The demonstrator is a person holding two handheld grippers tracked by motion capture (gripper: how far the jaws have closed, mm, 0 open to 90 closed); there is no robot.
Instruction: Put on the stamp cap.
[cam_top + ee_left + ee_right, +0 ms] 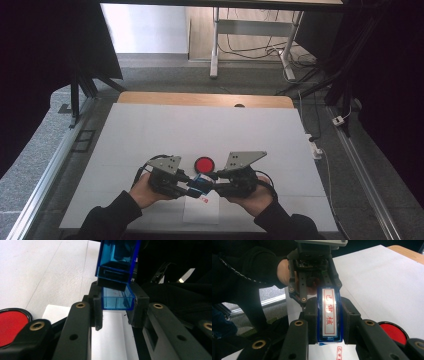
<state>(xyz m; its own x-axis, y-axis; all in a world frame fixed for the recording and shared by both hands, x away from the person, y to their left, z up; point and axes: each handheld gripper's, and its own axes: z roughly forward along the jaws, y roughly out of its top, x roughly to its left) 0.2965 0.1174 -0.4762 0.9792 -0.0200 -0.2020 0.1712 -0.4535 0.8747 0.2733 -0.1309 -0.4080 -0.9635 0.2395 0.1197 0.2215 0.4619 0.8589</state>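
Observation:
A blue see-through stamp (pixel 200 185) hangs just above the table's near middle, held between both grippers. My left gripper (pixel 192 187) is shut on one end. In the left gripper view this end is a clear blue box (pixel 116 298) pinched between the pads of the left gripper (pixel 116 303). My right gripper (pixel 212 188) is shut on the other end. In the right gripper view the stamp (pixel 329 315) shows a white label with red characters, clamped in the right gripper (pixel 329 317). The left gripper's fingers (pixel 303 290) show beyond it.
A round red ink pad (pixel 204 164) lies just behind the grippers, also seen as the ink pad (pixel 11 325) and the ink pad (pixel 393 333). A white paper sheet (pixel 200 212) lies beneath, bearing a red stamped mark (pixel 339 352). A white mat (pixel 150 130) covers the table.

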